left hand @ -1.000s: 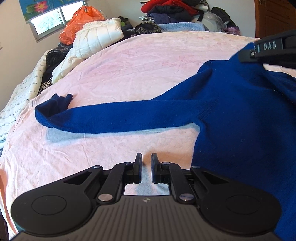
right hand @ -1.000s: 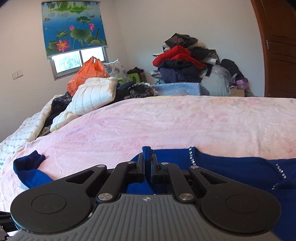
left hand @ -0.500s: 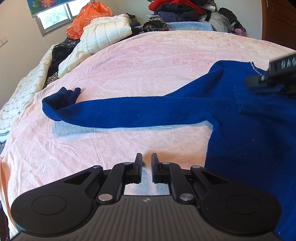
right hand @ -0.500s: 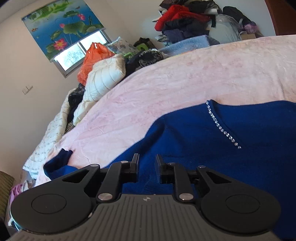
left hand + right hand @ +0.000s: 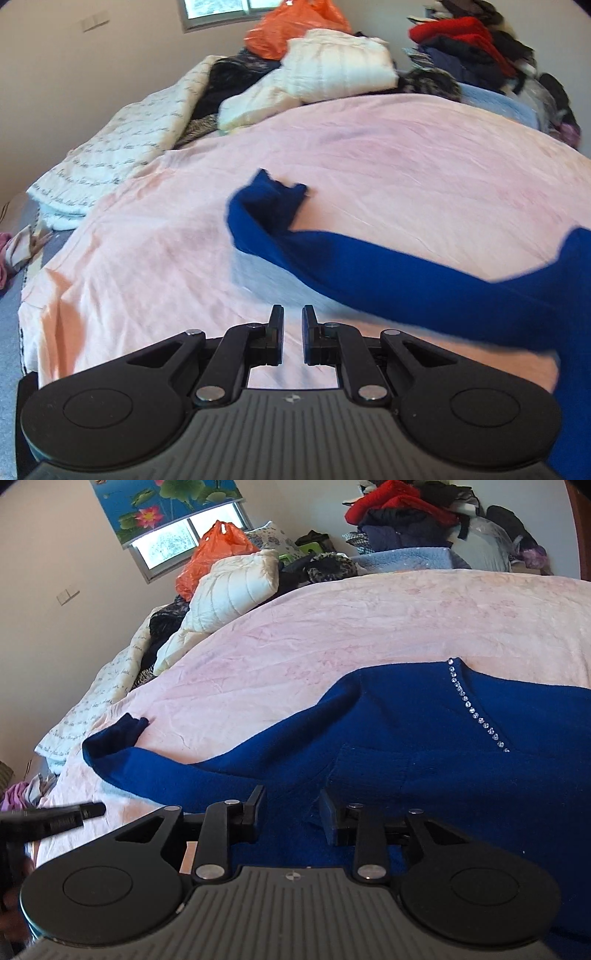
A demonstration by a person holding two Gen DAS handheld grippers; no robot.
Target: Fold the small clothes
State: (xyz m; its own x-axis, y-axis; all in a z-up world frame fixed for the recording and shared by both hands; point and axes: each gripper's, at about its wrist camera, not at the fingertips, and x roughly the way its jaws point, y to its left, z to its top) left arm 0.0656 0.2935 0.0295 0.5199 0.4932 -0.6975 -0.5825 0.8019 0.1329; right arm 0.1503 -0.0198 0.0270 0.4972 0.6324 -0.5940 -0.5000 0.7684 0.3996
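Sweater was spread flat on the pink bed, its blue sleeve stretched left, cuff crumpled. Right edge got cut off in both views. Left hand-held gripper hovered over the sheet, fingers slightly apart, empty. Right hand-held gripper sat spread wide over the sweater's body, holding nothing.

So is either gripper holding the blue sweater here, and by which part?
Nothing is held. The left gripper and the right gripper are both open and empty above the blue sweater.
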